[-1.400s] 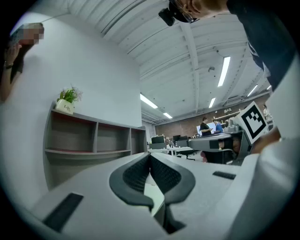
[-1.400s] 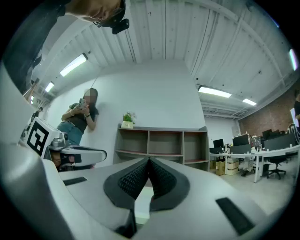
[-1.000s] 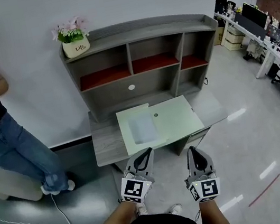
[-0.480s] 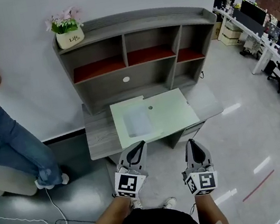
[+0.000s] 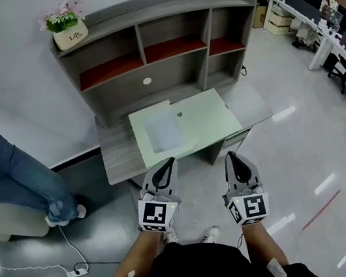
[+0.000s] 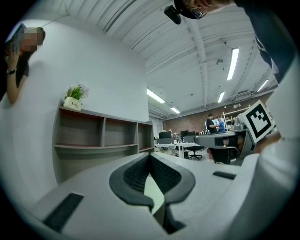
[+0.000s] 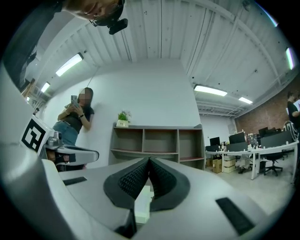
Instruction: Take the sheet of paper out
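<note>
The task is looking unstarted. The sheet of paper [image 5: 162, 132] is lying, apparently in a clear sleeve, on the left part of a pale green pad [image 5: 204, 117] on the counter [image 5: 119, 162]. The left gripper [image 5: 163, 163] and right gripper [image 5: 230, 155] are hovering just near of the counter's edge, both closed and empty. Reaching, gripping and pulling the sheet out are all remaining.
</note>
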The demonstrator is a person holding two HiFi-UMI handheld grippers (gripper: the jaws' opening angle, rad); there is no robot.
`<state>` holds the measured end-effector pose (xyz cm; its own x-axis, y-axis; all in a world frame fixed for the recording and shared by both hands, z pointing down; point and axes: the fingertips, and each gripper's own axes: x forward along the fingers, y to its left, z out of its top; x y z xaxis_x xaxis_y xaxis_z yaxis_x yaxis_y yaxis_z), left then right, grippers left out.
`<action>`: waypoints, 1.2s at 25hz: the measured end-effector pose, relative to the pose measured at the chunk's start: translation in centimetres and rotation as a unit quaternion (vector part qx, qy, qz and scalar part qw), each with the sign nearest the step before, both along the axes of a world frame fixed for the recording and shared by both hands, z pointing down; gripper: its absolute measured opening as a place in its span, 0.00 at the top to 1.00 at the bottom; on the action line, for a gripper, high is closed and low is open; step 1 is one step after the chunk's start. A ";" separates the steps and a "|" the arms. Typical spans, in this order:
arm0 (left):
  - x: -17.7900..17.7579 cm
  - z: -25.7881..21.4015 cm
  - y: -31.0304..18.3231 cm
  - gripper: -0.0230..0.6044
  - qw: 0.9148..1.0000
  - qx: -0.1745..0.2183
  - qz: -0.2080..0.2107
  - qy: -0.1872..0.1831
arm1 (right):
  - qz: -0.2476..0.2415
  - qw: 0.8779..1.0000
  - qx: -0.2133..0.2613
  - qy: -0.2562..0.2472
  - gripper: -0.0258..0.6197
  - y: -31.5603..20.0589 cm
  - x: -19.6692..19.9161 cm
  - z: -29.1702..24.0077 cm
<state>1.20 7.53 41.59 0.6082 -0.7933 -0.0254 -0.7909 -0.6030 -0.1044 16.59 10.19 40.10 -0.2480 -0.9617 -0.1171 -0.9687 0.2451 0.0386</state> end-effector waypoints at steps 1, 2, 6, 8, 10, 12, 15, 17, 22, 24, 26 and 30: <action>0.1 0.0 0.0 0.95 1.000 0.001 0.000 0.001 | -0.001 1.000 0.001 0.003 0.93 0.0 0.0 -0.1; 0.1 -0.1 0.1 0.95 1.000 0.002 0.001 0.001 | -0.001 1.000 0.003 0.005 0.93 0.0 0.0 -0.2; 0.3 -0.3 0.3 0.95 1.000 0.005 0.004 0.003 | -0.006 1.000 0.007 0.012 0.93 0.2 -0.1 -0.4; 0.2 -0.2 0.3 0.95 1.000 0.004 0.002 0.002 | -0.009 1.000 0.007 0.012 0.93 0.3 -0.2 -0.5; 0.2 -0.2 0.3 0.95 1.000 0.002 -0.002 -0.002 | -0.013 1.000 0.004 0.011 0.93 0.3 -0.3 -0.3; 0.4 -0.3 0.3 0.95 1.000 0.003 -0.006 -0.003 | -0.018 1.000 0.002 0.012 0.93 0.3 -0.2 -0.2; 0.9 0.0 0.4 0.95 1.000 0.000 -0.014 -0.005 | -0.029 1.000 -0.001 0.012 0.93 0.1 0.4 0.1; 1.3 0.4 0.7 0.95 1.000 -0.005 -0.023 -0.003 | -0.037 0.999 -0.003 0.011 0.93 0.1 1.1 0.4; 1.9 0.7 1.4 0.95 0.999 -0.005 -0.051 0.008 | -0.058 0.998 -0.007 0.009 0.93 -0.1 2.6 1.2; 2.0 1.1 1.5 0.95 0.998 -0.010 -0.061 0.009 | -0.068 0.998 -0.012 0.007 0.92 -0.3 2.8 1.6; 2.0 1.6 1.4 0.95 0.998 -0.015 -0.068 0.006 | -0.077 0.997 -0.017 0.007 0.92 -0.6 2.7 2.0; 1.9 2.2 0.2 0.95 0.997 -0.020 -0.080 0.007 | -0.094 0.995 -0.021 0.008 0.92 -2.0 2.1 2.5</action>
